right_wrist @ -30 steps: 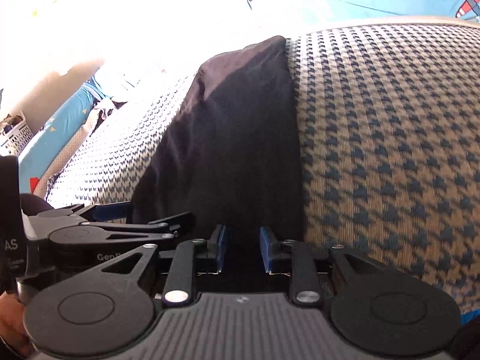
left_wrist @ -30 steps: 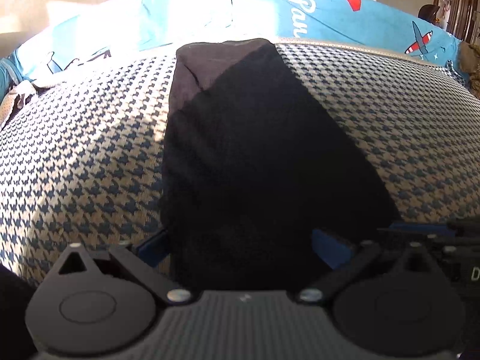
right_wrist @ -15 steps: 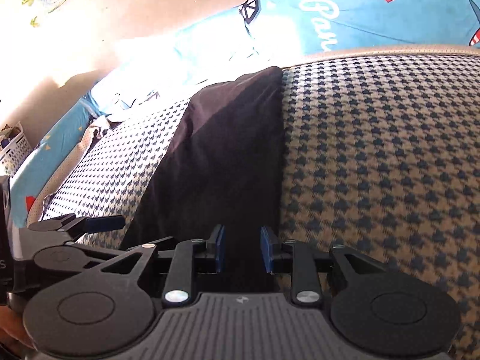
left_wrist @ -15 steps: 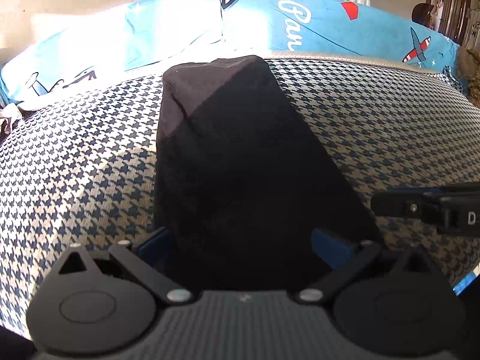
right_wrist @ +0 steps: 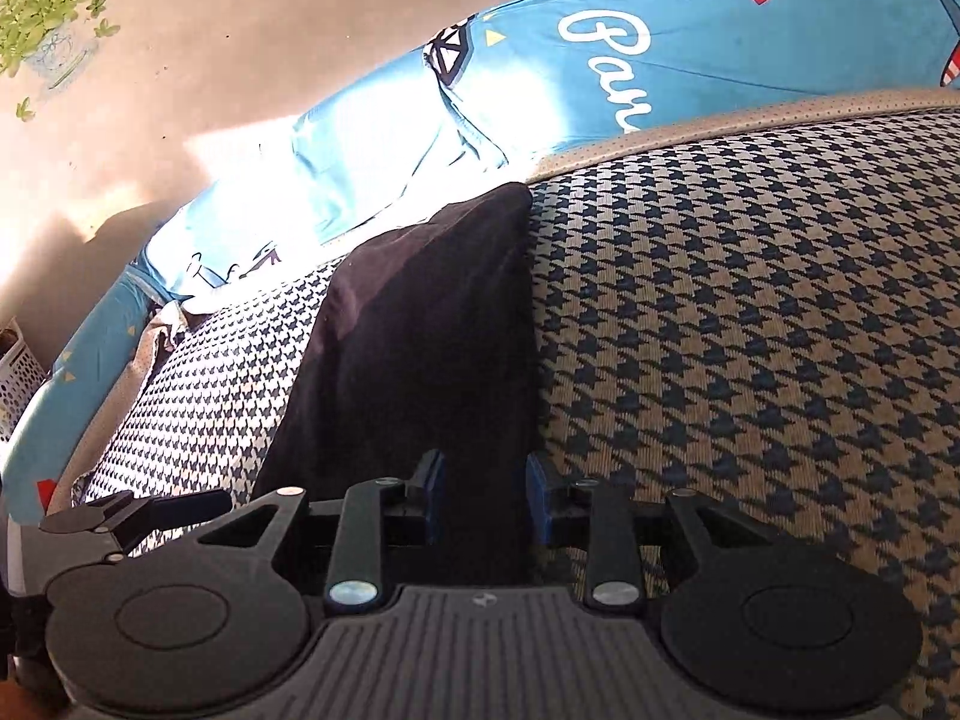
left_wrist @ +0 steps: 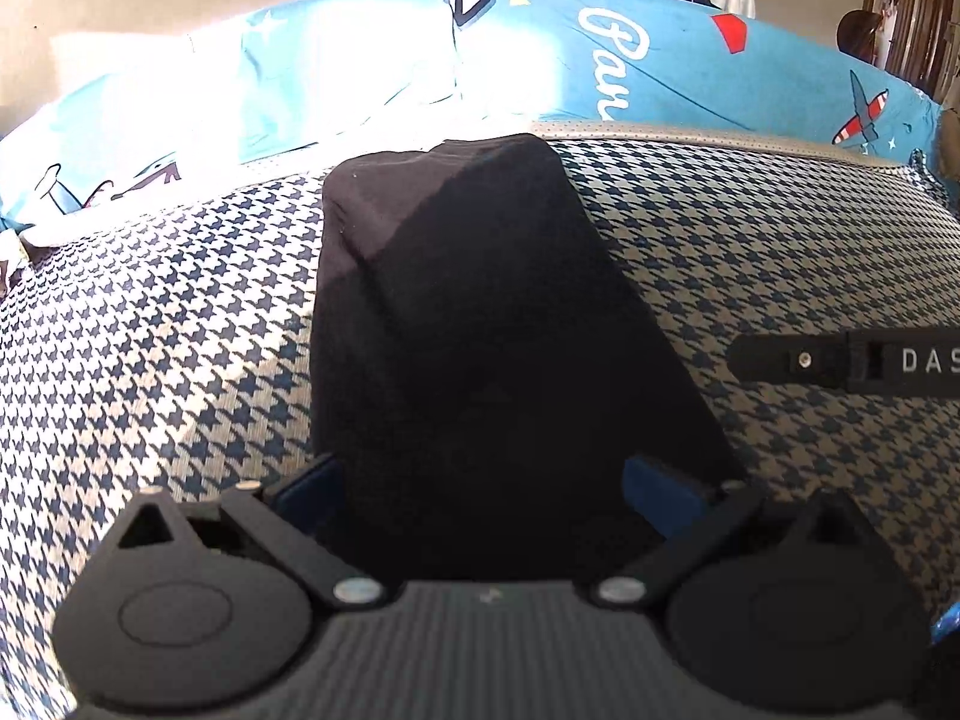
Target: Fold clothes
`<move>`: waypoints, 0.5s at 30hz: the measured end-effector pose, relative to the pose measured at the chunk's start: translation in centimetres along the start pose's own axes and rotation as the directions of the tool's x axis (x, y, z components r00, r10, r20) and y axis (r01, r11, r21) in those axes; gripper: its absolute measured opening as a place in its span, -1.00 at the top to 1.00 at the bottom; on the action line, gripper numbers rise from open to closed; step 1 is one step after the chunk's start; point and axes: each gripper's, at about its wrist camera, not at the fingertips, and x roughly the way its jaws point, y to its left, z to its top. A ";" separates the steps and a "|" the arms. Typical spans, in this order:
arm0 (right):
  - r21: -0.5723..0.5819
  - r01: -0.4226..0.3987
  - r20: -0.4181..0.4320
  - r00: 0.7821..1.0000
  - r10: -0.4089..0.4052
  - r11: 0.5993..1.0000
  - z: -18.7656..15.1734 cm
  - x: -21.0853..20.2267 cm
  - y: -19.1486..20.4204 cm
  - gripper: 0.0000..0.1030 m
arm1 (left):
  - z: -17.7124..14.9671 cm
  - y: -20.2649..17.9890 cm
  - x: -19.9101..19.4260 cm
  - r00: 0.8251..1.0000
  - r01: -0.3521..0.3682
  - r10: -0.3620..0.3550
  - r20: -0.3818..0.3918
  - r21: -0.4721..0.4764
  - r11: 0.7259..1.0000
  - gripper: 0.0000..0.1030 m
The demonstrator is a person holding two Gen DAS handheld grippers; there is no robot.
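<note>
A black garment lies folded into a long strip on the houndstooth cushion, running away from me. My left gripper is open wide, one blue finger at each side of the strip's near end. My right gripper is narrowed on the near right edge of the garment, with black cloth filling the gap between its fingers. In the left wrist view, the side of the right gripper shows at the right. The left gripper shows at the lower left of the right wrist view.
A blue printed pillow or bolster lies along the far edge of the cushion, bright with sunlight on its left part. Beyond it stands a beige wall. A white perforated basket sits at the far left.
Both views have lifted and tilted upward, so more of the blue pillow and the wall shows. The right gripper has risen in the left wrist view. Neither finger gap has changed.
</note>
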 end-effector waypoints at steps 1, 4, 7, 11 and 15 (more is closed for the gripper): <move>0.010 0.000 0.000 1.000 0.000 1.000 0.3 0.3 -0.3 0.41 | 0.3 0.1 0.3 1.000 -0.002 0.002 0.002 -0.001 1.000 -1.00; 0.029 0.009 0.007 1.000 -0.010 1.000 1.3 1.4 -1.1 0.41 | 1.1 0.6 0.6 1.000 -0.009 0.009 -0.001 -0.018 1.000 -1.00; 0.045 0.012 0.014 1.000 -0.013 0.999 2.1 2.4 -1.9 0.41 | 1.8 0.9 1.8 1.000 0.002 -0.003 -0.022 -0.051 0.999 -1.00; 0.059 0.019 0.022 1.000 -0.020 0.998 3.3 3.7 -2.7 0.41 | 2.5 0.2 3.3 0.999 -0.003 0.001 -0.032 -0.040 0.999 -1.00; 0.080 0.005 0.029 1.000 -0.008 0.997 4.6 4.8 -3.3 0.41 | 3.2 0.1 4.2 0.999 -0.003 0.001 -0.045 -0.041 0.999 -1.00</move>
